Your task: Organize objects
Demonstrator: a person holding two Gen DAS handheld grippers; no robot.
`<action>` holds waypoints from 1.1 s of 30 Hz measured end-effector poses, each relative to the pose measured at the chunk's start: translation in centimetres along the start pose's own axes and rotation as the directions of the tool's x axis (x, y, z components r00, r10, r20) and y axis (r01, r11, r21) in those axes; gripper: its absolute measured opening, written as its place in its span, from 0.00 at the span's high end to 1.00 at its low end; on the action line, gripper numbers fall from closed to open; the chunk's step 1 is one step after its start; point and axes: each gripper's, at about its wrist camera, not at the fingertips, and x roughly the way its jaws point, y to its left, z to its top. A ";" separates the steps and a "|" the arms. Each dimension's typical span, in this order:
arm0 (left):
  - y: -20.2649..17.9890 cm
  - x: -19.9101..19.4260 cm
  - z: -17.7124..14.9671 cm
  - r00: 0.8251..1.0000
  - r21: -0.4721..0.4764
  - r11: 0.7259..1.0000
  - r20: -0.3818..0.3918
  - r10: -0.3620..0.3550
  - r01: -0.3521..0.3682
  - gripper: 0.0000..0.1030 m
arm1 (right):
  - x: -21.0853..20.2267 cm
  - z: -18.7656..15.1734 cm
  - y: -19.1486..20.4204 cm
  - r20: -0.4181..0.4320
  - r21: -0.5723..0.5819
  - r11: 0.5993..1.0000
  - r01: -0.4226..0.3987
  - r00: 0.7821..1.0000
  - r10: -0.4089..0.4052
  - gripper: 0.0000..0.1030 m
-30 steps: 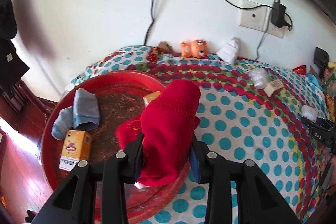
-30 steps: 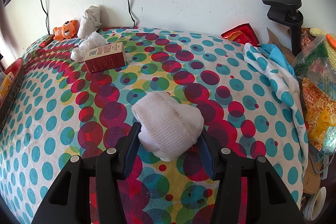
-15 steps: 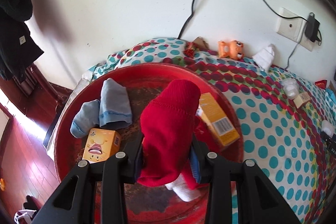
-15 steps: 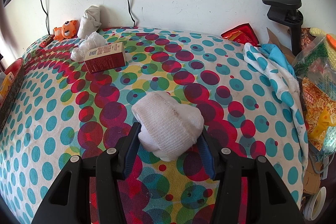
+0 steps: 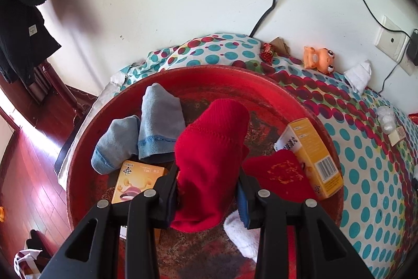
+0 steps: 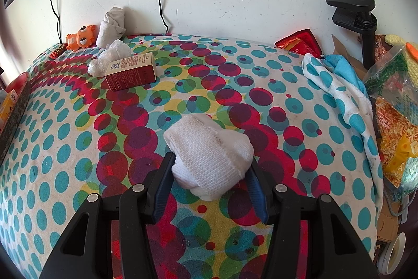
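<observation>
My left gripper (image 5: 209, 187) is shut on a red sock (image 5: 211, 148) and hangs over the round red tray (image 5: 235, 75). In the tray lie two grey-blue socks (image 5: 159, 127), two yellow boxes (image 5: 311, 156), another red sock (image 5: 282, 174) and a white sock (image 5: 243, 234) partly hidden under the right finger. In the right wrist view my right gripper (image 6: 211, 177) is shut on a rolled white sock (image 6: 209, 156) just above the dotted tablecloth (image 6: 78, 143).
Near the wall lie a red-and-cream box (image 6: 130, 71), crumpled plastic (image 6: 109, 56), a grey-white sock (image 6: 111, 26), an orange toy (image 6: 79, 38) and a red wrapper (image 6: 300, 43). Bags and a black clamp (image 6: 352, 12) crowd the right edge. Wood floor (image 5: 26, 161) lies beyond the tray's left.
My left gripper has carried the red sock leftward, from the tray's right rim to over its middle, and lower. The right gripper and its white sock have stayed put.
</observation>
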 end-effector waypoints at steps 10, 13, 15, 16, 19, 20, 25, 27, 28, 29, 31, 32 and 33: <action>0.6 2.1 1.0 1.000 0.004 1.000 -0.023 0.014 -0.014 0.64 | 0.0 0.0 0.0 0.000 0.001 1.000 0.001 1.000 -0.001 0.51; 0.6 2.5 1.4 1.000 0.000 1.000 -0.026 0.014 -0.014 0.62 | 0.0 0.0 0.0 -0.001 0.002 1.000 0.002 1.000 -0.002 0.51; 0.6 2.8 1.6 1.000 -0.002 1.000 -0.027 0.007 -0.007 0.62 | -0.1 0.0 0.0 -0.001 0.002 1.000 0.002 1.000 -0.002 0.51; 0.6 2.9 1.6 1.000 -0.002 1.000 -0.028 0.008 -0.009 0.62 | -0.1 0.0 0.0 -0.001 0.002 1.000 0.002 1.000 -0.002 0.51; 0.4 3.3 1.5 0.999 -0.003 1.000 -0.031 0.010 -0.010 0.59 | -0.1 0.0 0.0 -0.001 0.002 1.000 0.002 1.000 -0.002 0.51; 0.3 3.5 1.5 0.999 -0.002 1.000 -0.034 0.015 -0.015 0.58 | -0.1 0.0 0.0 -0.001 0.003 1.000 0.002 1.000 -0.002 0.51; -0.2 4.1 1.0 0.998 0.012 0.999 -0.050 0.032 -0.031 0.49 | -0.1 0.1 0.0 -0.001 0.004 1.000 0.003 1.000 -0.003 0.51; -0.2 4.1 0.8 0.998 0.012 1.000 -0.052 0.027 -0.026 0.48 | -0.1 0.0 0.0 -0.001 0.004 1.000 0.003 1.000 -0.003 0.51; -0.2 4.0 0.8 0.999 0.007 1.000 -0.050 0.022 -0.021 0.47 | -0.1 0.1 0.0 -0.001 0.004 1.000 0.003 1.000 -0.003 0.51; -0.1 3.8 0.7 0.999 0.002 1.000 -0.046 0.017 -0.017 0.45 | -0.1 0.1 0.0 -0.001 0.004 1.000 0.004 1.000 -0.004 0.51; 0.1 3.3 0.6 0.999 -0.001 1.000 -0.039 0.015 -0.015 0.42 | -0.1 0.1 0.0 -0.001 0.005 1.000 0.004 1.000 -0.004 0.51; 0.1 2.8 0.5 1.000 0.002 1.000 -0.023 0.014 -0.014 0.41 | -0.1 0.1 0.0 -0.001 0.004 1.000 0.004 1.000 -0.004 0.51; 0.1 2.2 0.3 1.000 0.012 1.000 -0.005 0.011 -0.011 0.40 | -0.1 0.1 0.0 -0.001 0.004 1.000 0.005 1.000 -0.004 0.51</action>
